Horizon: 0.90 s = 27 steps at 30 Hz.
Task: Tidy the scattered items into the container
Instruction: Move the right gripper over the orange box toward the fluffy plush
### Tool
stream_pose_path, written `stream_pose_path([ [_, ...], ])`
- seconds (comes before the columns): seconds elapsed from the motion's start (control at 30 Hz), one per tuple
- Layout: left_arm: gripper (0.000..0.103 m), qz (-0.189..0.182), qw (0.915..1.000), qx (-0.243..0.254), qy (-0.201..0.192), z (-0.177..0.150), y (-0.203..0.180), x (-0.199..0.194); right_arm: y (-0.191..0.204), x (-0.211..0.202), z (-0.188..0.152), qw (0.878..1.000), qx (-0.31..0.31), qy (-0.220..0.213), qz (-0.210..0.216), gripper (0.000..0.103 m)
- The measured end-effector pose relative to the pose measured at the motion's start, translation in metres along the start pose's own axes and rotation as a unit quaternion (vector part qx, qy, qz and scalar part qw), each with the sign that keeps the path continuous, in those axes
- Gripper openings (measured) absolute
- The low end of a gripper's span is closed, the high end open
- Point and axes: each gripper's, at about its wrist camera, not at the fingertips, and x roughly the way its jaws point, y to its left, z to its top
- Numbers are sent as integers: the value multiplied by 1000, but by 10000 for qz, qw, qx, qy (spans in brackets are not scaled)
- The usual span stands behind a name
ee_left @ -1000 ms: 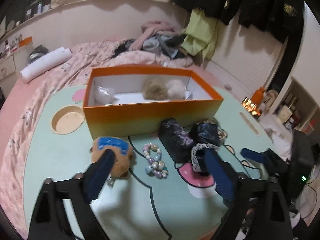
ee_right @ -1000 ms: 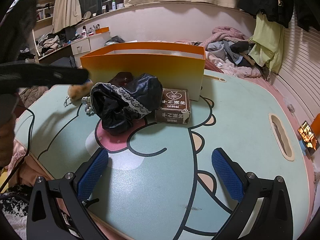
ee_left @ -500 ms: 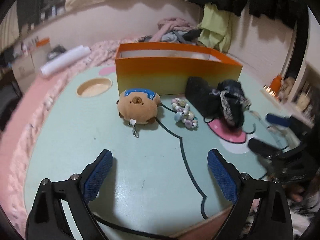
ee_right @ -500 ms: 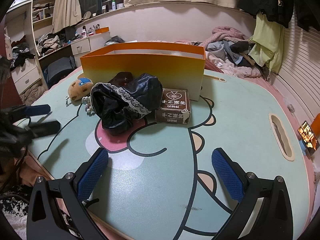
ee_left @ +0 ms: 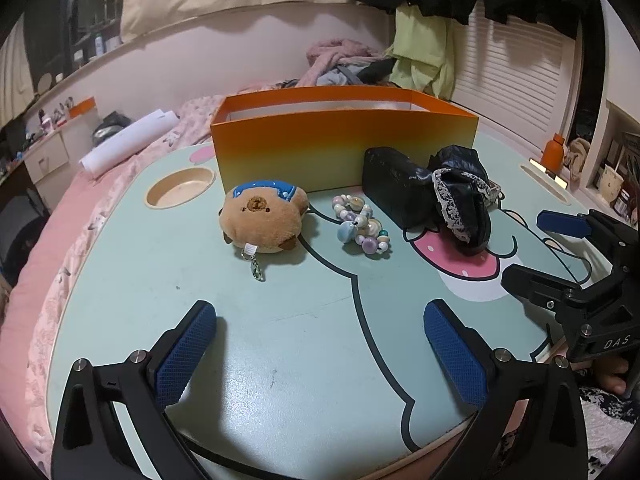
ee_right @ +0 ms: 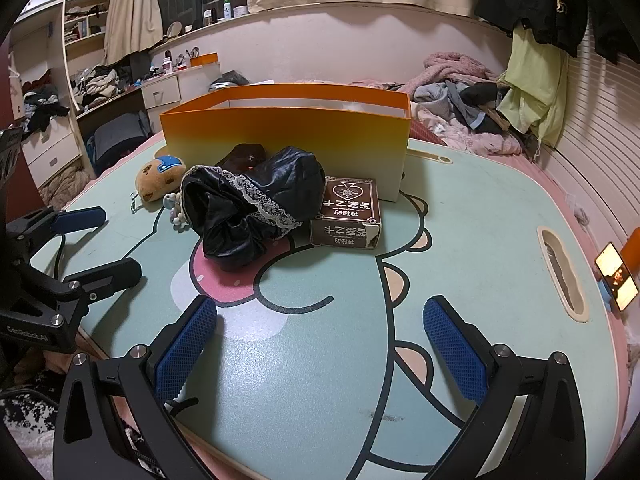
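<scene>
An orange box [ee_left: 344, 148] stands at the back of the mint table [ee_left: 280, 320]; it also shows in the right wrist view [ee_right: 288, 136]. In front of it lie a brown bear plush [ee_left: 262, 216], a bead bracelet [ee_left: 360, 228], a black pouch [ee_left: 396, 188] and a black lace-trimmed cloth [ee_left: 464, 200]. The right wrist view shows the cloth [ee_right: 256, 204], the plush [ee_right: 158, 178] and a brown card box [ee_right: 348, 212]. My left gripper [ee_left: 320, 352] is open and empty, low over the near table. My right gripper [ee_right: 320, 344] is open and empty.
A round cup hollow [ee_left: 180, 192] sits left of the box. A slot [ee_right: 560, 276] is cut in the table's right side. A bed with piled clothes [ee_right: 464, 100] lies behind. My right gripper shows at the right in the left wrist view [ee_left: 560, 248].
My left gripper has come down and pulled back toward the near table edge, so the plush and bracelet lie farther ahead. The right gripper has stayed still.
</scene>
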Motion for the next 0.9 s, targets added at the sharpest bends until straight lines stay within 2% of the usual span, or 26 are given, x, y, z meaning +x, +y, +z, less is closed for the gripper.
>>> stream_pose_path([
  [0.33, 103, -7, 10000, 0, -9, 0, 0, 1, 1, 0, 0, 9999, -10, 103, -27, 103],
  [0.57, 103, -13, 10000, 5, -18, 1, -2, -1, -3, -5, 2, 9996, 118, 171, -201, 102],
  [0.63, 103, -14, 10000, 2, -17, 1, -2, -1, -3, -13, 5, 9998, 152, 103, -97, 96],
  [0.77, 103, -13, 10000, 1, -20, 1, -2, -1, -4, -29, 25, 9999, 68, -119, 41, 91],
  [0.87, 103, -12, 10000, 0, -20, 1, -3, -1, -1, -34, 51, 9996, -136, -195, 118, 73],
  [0.9, 103, -10, 10000, 0, -18, 1, -3, -1, 0, -33, 63, 9996, -196, -113, 168, 54],
])
